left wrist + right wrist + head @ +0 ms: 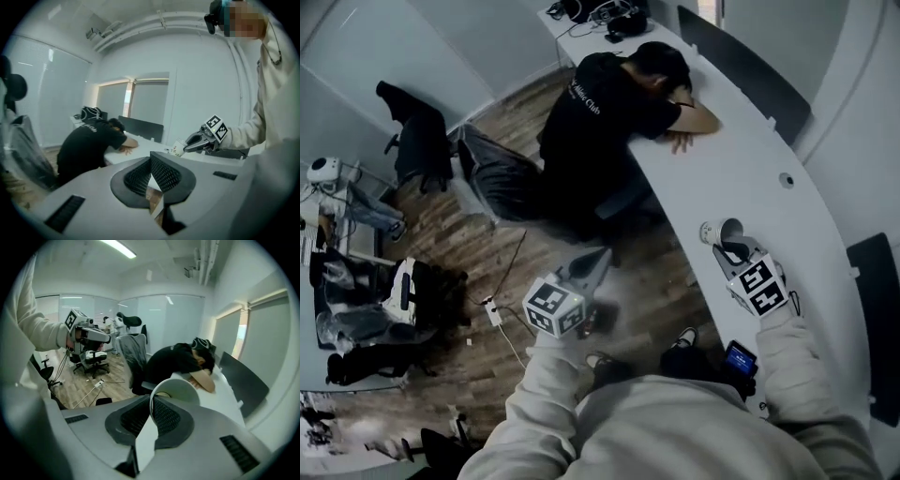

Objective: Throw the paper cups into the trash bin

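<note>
A white paper cup (718, 232) hangs over the curved white desk (769, 216), tipped on its side. My right gripper (727, 246) is shut on it. In the right gripper view the cup's wall (180, 392) stands pinched between the two dark pads (166, 416), with its open mouth facing the camera. The left gripper view shows the same cup (178, 147) at the tip of my right gripper (190, 144). My left gripper (602, 255) is out over the wooden floor, left of the desk. Its jaws (151, 161) are shut, with nothing between them.
A person in a black shirt (609, 103) leans on the desk with head down on an arm, on an office chair (502, 173). A power strip with cables (492, 309) lies on the floor. A small device with a blue screen (739, 356) is by my right sleeve.
</note>
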